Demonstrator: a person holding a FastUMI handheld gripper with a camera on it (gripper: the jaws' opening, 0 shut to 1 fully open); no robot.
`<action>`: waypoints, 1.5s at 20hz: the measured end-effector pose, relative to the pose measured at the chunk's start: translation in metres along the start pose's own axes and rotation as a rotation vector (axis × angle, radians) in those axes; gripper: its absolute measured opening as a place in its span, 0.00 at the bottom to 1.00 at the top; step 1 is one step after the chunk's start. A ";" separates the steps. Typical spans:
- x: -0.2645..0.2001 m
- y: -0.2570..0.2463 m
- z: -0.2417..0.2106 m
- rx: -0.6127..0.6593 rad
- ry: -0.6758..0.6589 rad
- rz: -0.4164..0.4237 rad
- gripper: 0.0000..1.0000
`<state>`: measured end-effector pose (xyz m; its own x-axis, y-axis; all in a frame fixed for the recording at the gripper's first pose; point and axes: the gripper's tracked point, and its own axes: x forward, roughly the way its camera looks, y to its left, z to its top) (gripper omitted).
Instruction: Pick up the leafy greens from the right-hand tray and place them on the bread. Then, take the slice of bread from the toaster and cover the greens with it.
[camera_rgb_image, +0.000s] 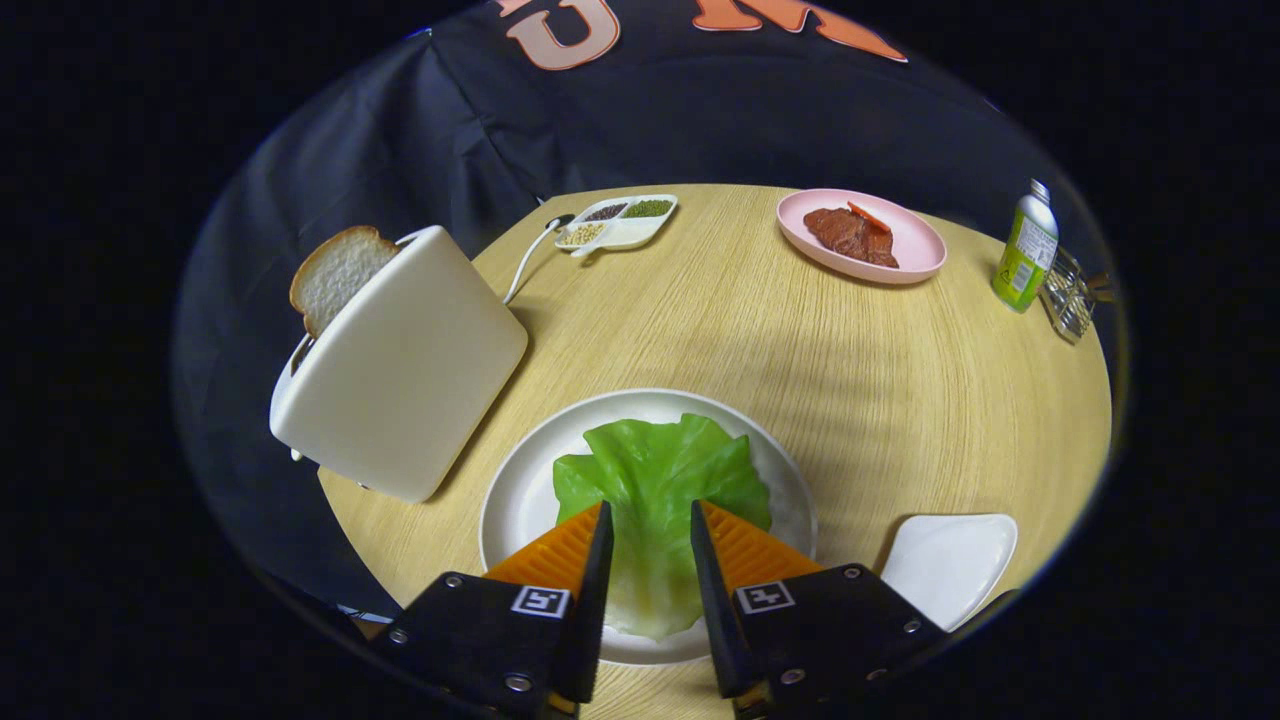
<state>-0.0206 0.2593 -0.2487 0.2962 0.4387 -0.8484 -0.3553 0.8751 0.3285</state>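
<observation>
While spread flat over the white plate (520, 500) at lower centre of the frame, leafy greens (655, 480) hide whatever lies beneath, so bread under them cannot be confirmed. Gripper (647, 525) poised above the leaf, fingers apart with a strip of green showing between them; cannot tell whether the tips touch the leaf, but no clamping visible. Probably just let go or about to, judging by the leaf lying settled and centred on the plate. Small white tray (950, 565) at lower right sits bare, which fits the greens being off it already. Toaster (400, 365) at left of the frame, leaning in this fisheye view, just beside the plate's rim, with the slice of bread (335, 272) standing proud of its slot at upper left: raised like that to give the fingers an edge to pinch. Likely next: lift clear, swing up and left, close on the slice's exposed top. On the wooden worktop (800, 360) toward the top of the frame, well apart from the work: a divided dish of seeds (620, 222), a pink plate of meat (860, 235), and a green bottle (1025, 250) at upper right.
</observation>
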 end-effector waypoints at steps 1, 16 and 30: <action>-0.008 0.003 0.008 -0.010 -0.015 -0.010 0.56; -0.041 0.159 0.137 -0.010 -0.026 0.098 0.91; 0.002 0.221 0.172 0.019 0.080 0.042 0.84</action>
<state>0.0534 0.4887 -0.1062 0.2095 0.4579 -0.8640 -0.3487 0.8605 0.3714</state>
